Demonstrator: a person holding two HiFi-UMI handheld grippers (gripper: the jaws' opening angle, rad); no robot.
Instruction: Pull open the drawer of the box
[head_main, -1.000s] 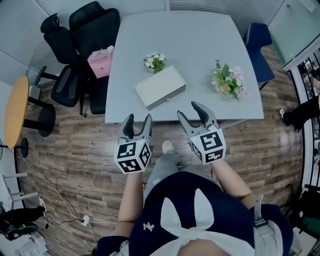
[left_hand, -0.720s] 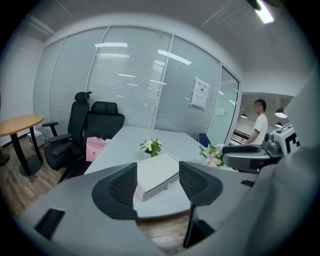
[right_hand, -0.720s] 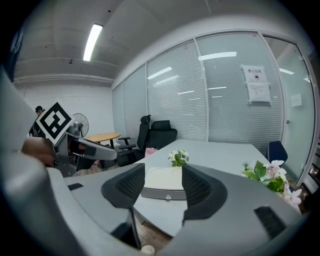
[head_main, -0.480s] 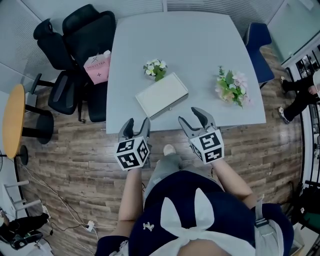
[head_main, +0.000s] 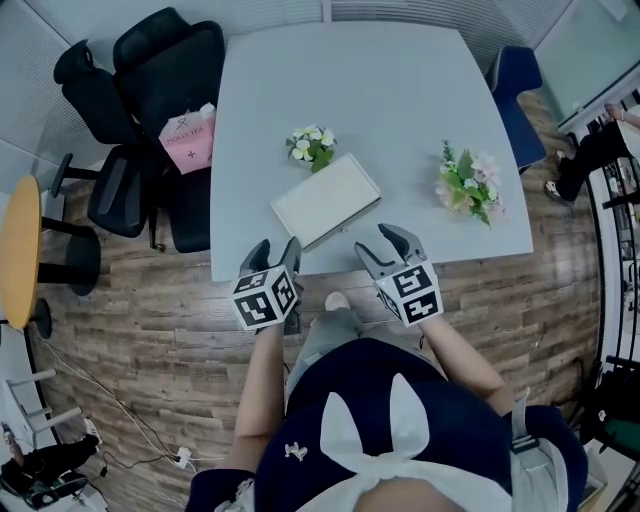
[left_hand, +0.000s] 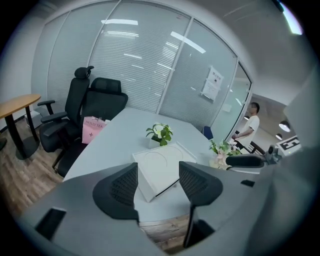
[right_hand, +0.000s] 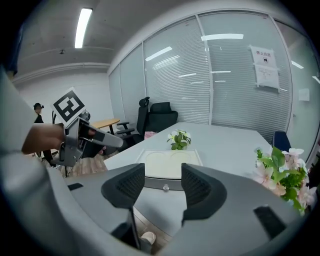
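A flat white box (head_main: 326, 199) lies near the front edge of the pale table (head_main: 400, 110), its drawer front with a small round knob (right_hand: 165, 187) facing me and closed. The box also shows in the left gripper view (left_hand: 161, 167) and the right gripper view (right_hand: 172, 163). My left gripper (head_main: 274, 254) hovers over the table's front edge, just left of the box, open and empty. My right gripper (head_main: 391, 243) hangs at the front edge to the box's right, open and empty too. Neither touches the box.
A small potted plant (head_main: 311, 145) stands right behind the box. A pink and white bouquet (head_main: 468, 182) lies at the table's right. Black office chairs (head_main: 140, 120) with a pink bag (head_main: 186, 138) stand to the left, a blue chair (head_main: 515, 85) to the right. A person (left_hand: 249, 126) stands far off.
Both grippers have moved forward and now reach the table's front edge, closer to the box. Their jaws stay open.
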